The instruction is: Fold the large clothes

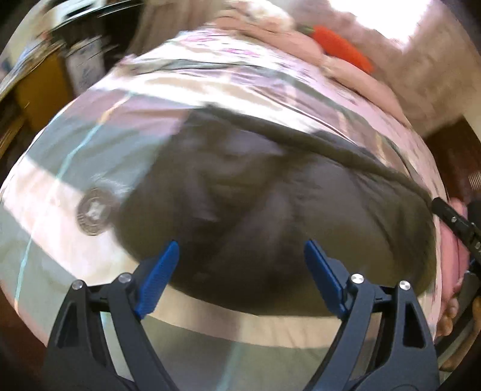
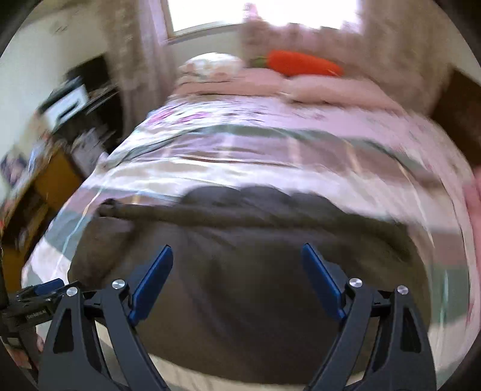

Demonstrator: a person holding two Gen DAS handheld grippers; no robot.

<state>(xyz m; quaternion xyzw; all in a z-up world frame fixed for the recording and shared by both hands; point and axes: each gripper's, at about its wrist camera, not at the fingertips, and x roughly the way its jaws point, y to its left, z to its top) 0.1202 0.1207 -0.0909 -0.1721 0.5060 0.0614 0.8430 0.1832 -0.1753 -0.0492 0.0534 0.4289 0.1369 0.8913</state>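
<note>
A large dark grey garment [image 1: 264,216] lies spread on the bed, blurred by motion. One long sleeve or folded strip [image 1: 315,141] runs across its far edge. My left gripper [image 1: 240,249] hovers over the garment's near part, open, with nothing between its blue pads [image 1: 159,276]. The right wrist view shows the same garment [image 2: 240,270] below my right gripper [image 2: 237,252], which is open as well and holds nothing. The long strip [image 2: 210,213] crosses the garment's far side there. The right gripper's black body [image 1: 457,222] shows at the right edge of the left wrist view.
The bed cover [image 2: 270,150] is pink, white and grey, with a round emblem [image 1: 93,213]. Pink pillows [image 2: 270,81] and an orange carrot-shaped cushion [image 2: 303,63] lie at the head. A desk with clutter [image 2: 60,144] stands left of the bed, under a bright window [image 2: 255,12].
</note>
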